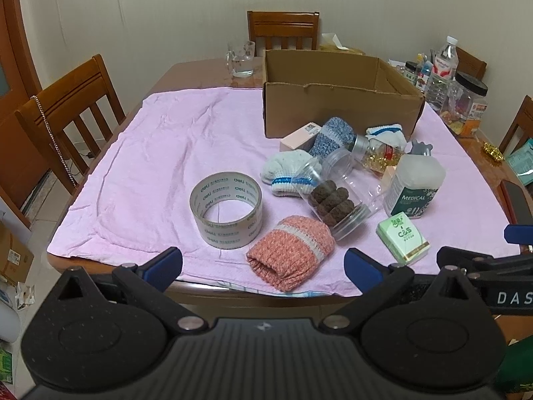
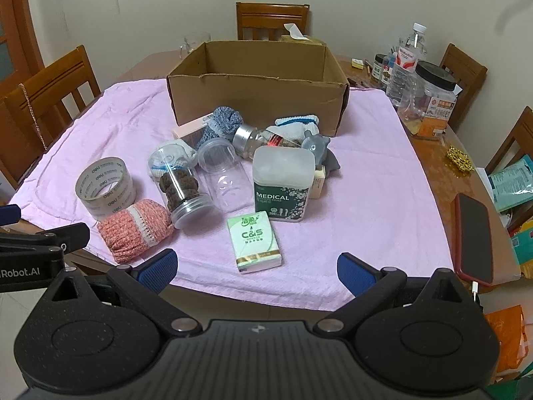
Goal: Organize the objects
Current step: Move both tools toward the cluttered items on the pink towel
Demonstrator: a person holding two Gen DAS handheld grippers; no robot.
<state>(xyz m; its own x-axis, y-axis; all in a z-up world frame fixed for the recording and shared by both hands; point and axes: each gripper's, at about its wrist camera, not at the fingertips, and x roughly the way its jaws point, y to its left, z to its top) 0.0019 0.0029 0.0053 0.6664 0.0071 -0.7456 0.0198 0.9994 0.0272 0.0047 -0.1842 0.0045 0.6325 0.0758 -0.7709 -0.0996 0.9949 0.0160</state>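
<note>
Two grippers, left gripper (image 1: 263, 265) and right gripper (image 2: 256, 266), are hovering at the near table edge, both spread wide and pinching nothing. Scattered items are lying on the pink cloth (image 2: 366, 200): a clear tape roll (image 1: 226, 210) left, a folded salmon knitted sock (image 1: 289, 253) nearest, and an open brown cardboard box (image 2: 260, 83) sitting at the far side.

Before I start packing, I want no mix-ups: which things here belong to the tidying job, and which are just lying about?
For the job: cardboard box, tape roll, pink sock, cookie jar, empty jar, swab box, tissue pack, blue sock.

Lying about: phone, water bottle, glass mug, black-lidded jar.
</note>
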